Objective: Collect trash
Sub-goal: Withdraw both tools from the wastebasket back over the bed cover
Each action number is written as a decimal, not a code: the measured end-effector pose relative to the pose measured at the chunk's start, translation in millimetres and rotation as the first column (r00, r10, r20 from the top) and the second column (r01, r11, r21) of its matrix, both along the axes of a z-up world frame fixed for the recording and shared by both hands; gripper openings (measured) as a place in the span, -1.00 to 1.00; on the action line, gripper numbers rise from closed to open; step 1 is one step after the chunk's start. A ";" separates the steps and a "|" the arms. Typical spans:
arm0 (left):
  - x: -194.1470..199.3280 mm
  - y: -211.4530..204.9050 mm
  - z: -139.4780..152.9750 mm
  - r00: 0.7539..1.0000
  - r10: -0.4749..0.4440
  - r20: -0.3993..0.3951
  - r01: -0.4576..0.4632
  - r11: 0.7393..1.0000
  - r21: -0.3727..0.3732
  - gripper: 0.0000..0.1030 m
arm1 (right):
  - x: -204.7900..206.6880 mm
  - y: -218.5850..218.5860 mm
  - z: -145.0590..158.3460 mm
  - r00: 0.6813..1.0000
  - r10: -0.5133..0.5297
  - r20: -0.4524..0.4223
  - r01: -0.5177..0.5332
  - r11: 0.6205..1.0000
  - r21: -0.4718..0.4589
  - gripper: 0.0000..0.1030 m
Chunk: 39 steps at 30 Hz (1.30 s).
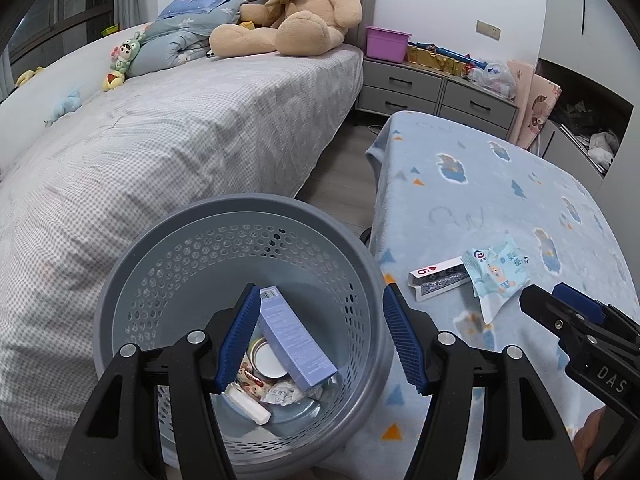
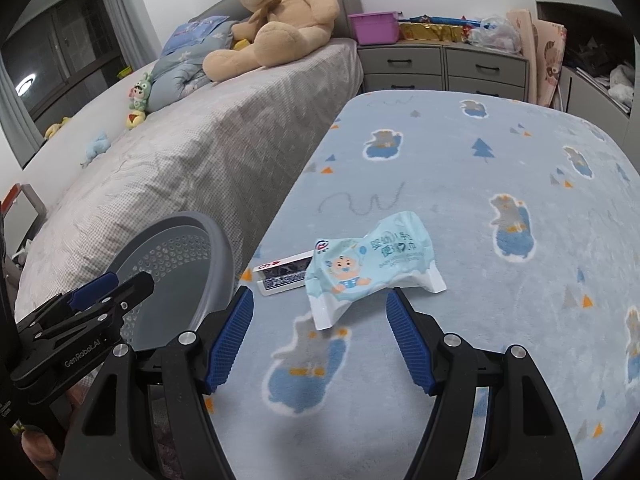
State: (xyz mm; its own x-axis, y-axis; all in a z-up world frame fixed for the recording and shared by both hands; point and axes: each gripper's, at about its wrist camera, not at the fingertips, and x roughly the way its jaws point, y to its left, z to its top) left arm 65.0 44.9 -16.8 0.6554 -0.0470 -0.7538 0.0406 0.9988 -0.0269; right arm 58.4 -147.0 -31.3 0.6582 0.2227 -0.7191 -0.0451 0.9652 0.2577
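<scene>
A grey perforated bin (image 1: 168, 280) stands between the bed and the blanket-covered table; it also shows in the right wrist view (image 2: 216, 248). Inside lie a lilac box (image 1: 294, 340), a round lid (image 1: 269, 360), a white tube (image 1: 248, 402) and crumpled wrappers (image 1: 286, 394). My left gripper (image 1: 320, 338) is open and empty above the bin. A light-blue baby-wipes packet (image 2: 370, 266) lies on the table; it also shows in the left wrist view (image 1: 496, 276). Beside it lies a playing-card box (image 2: 286, 274), also in the left wrist view (image 1: 438, 282). My right gripper (image 2: 320, 340) is open, just short of the packet.
A blue patterned blanket (image 2: 480, 200) covers the table. A bed (image 1: 160, 140) with a big teddy bear (image 1: 296, 12) stands to the left. Grey drawers (image 1: 436, 92) with a purple box (image 1: 386, 42) stand at the back wall.
</scene>
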 end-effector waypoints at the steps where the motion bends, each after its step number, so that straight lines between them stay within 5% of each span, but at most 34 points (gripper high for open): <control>1: 0.0 -1.4 -0.3 1.000 -0.003 0.000 0.003 1.000 0.001 0.19 | 1.0 -1.4 -1.6 1.000 -0.004 -0.003 0.004 1.000 0.000 0.32; 18: 5.3 -11.5 -6.4 1.000 -0.015 -0.017 0.015 1.000 0.012 0.23 | 18.9 -14.6 -32.6 0.998 -0.035 -0.051 0.035 0.999 -0.015 0.34; 24: 7.7 -10.3 -8.2 1.000 -0.019 -0.024 0.019 1.000 0.006 0.24 | 26.7 -6.7 -36.9 0.998 -0.035 -0.058 0.034 0.999 -0.030 0.50; 39: 9.2 -10.7 -9.3 0.999 -0.022 -0.028 0.022 1.000 -0.001 0.24 | 41.6 2.9 -52.0 0.985 -0.123 -0.121 0.103 0.982 -0.161 0.60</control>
